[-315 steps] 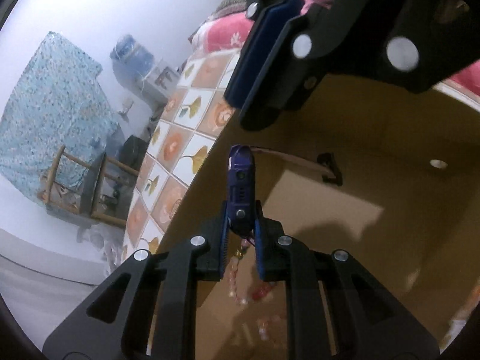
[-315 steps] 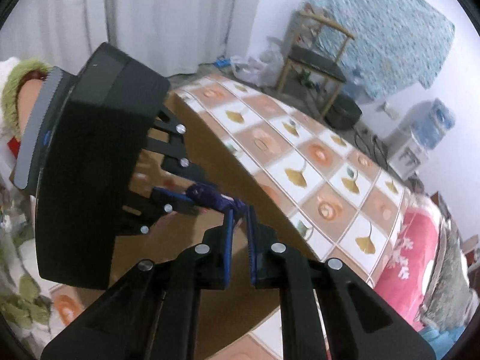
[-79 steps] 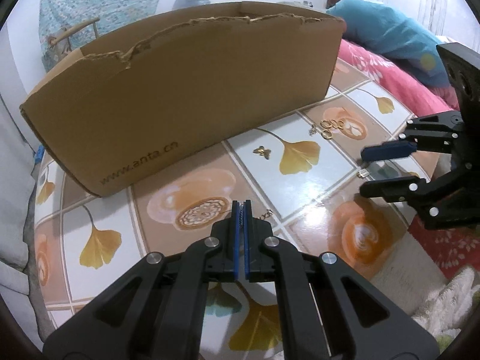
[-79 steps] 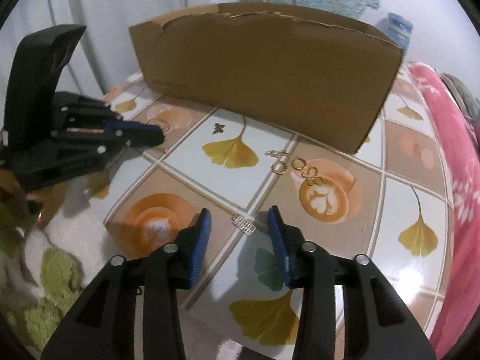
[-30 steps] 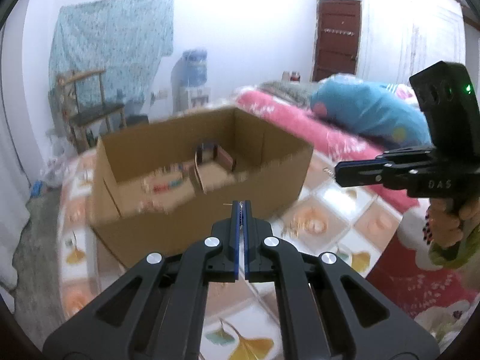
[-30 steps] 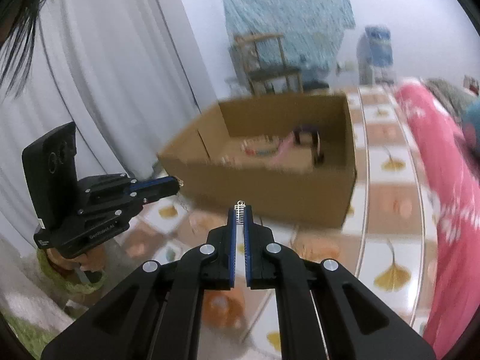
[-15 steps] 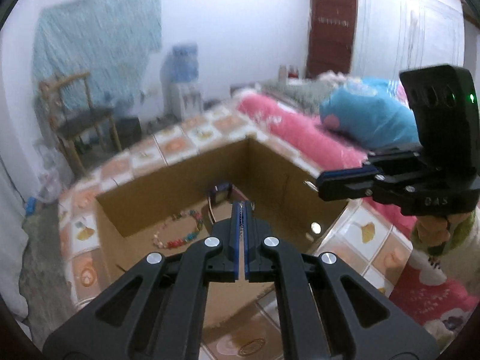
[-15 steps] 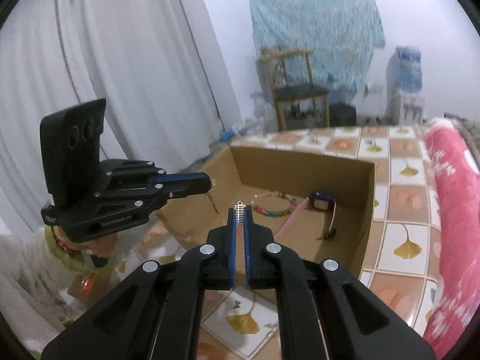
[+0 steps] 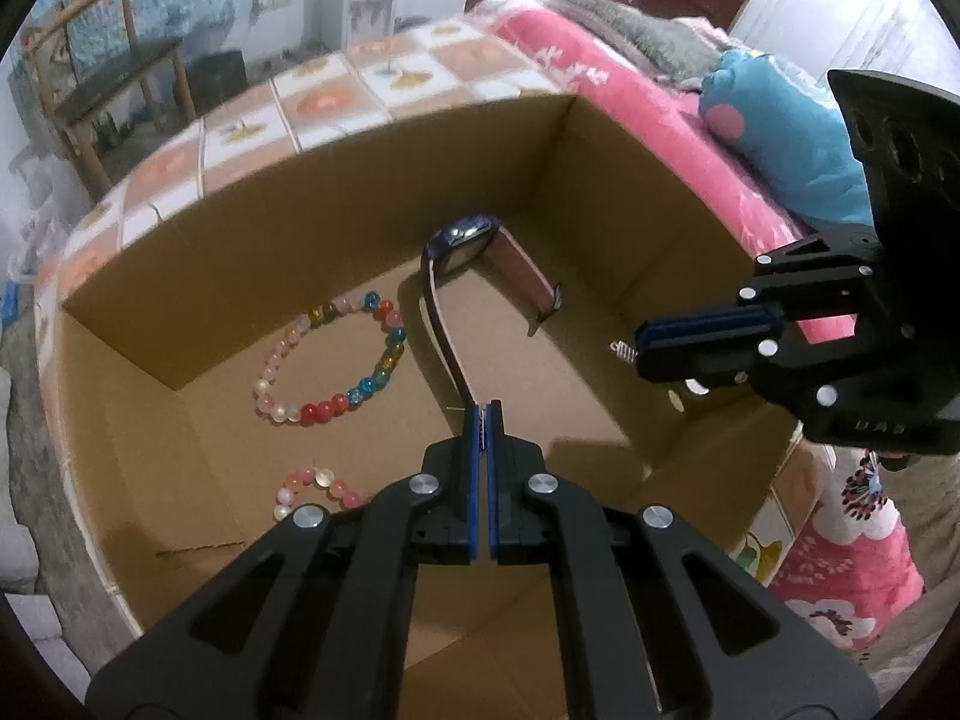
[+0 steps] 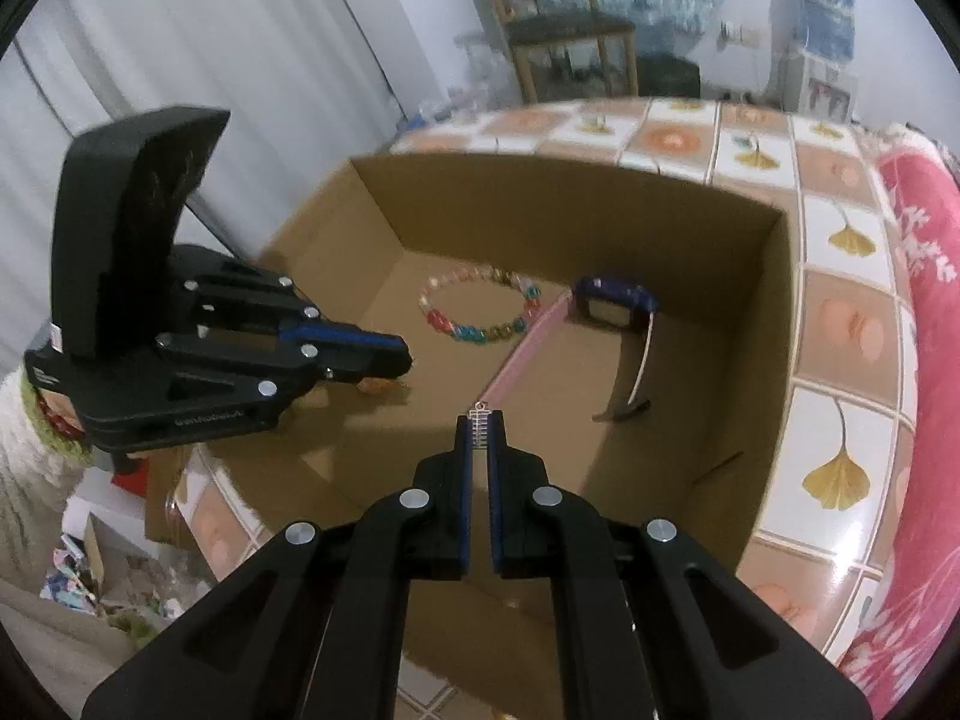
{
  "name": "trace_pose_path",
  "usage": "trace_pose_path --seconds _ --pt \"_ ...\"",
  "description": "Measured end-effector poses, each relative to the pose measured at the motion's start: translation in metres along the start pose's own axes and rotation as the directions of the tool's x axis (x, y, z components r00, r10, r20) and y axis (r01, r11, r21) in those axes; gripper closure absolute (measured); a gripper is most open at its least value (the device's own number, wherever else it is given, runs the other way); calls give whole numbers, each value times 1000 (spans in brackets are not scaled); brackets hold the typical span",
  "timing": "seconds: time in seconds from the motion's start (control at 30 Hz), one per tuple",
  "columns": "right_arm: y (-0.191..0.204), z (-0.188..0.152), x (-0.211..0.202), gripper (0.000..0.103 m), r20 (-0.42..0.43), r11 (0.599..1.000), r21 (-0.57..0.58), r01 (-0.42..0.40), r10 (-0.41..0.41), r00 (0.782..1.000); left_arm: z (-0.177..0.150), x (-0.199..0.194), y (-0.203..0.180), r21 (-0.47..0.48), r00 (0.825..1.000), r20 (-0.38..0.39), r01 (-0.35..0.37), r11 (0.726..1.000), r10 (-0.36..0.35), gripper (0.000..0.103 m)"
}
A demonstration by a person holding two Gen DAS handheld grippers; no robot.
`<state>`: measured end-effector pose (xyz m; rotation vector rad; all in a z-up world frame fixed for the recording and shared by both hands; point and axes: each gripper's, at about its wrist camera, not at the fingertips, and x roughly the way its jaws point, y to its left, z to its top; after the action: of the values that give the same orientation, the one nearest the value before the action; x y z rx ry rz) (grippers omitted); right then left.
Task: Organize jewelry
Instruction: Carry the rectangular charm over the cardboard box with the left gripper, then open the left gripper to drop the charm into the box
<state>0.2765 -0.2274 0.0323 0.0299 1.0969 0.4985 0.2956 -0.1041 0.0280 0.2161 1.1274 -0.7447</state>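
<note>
An open cardboard box (image 9: 180, 252) holds a multicolour bead bracelet (image 9: 336, 360), a pink bead bracelet (image 9: 318, 486) and a purple watch with a pink strap (image 9: 465, 243). My left gripper (image 9: 486, 407) hangs over the middle of the box, shut, with a thin gold piece (image 9: 454, 409) just showing at its tips. From the right comes my right gripper (image 9: 639, 353), shut on a small silver ladder-shaped charm (image 9: 624, 353). In the right wrist view the charm (image 10: 480, 420) stands between the pads of the right gripper (image 10: 480, 423), above the box floor, with the left gripper (image 10: 405, 360) at the left.
The box stands on a table with a ginkgo-leaf tile cover (image 10: 840, 360). Pink bedding (image 9: 630, 78) and a blue pillow (image 9: 780, 126) lie to the right. A wooden chair (image 10: 570, 30) and a water dispenser (image 10: 810, 30) stand behind.
Both grippers have moved forward over the box and tipped downward, so its inside now fills both views. Both stay shut on their small pieces.
</note>
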Motion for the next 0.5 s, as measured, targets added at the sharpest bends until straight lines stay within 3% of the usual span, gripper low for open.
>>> trace_pose_path --seconds 0.5 --pt "-10 12 26 97 -91 998 52 35 -30 995 8 20 20 -71 995 -93 13 997 -20 101"
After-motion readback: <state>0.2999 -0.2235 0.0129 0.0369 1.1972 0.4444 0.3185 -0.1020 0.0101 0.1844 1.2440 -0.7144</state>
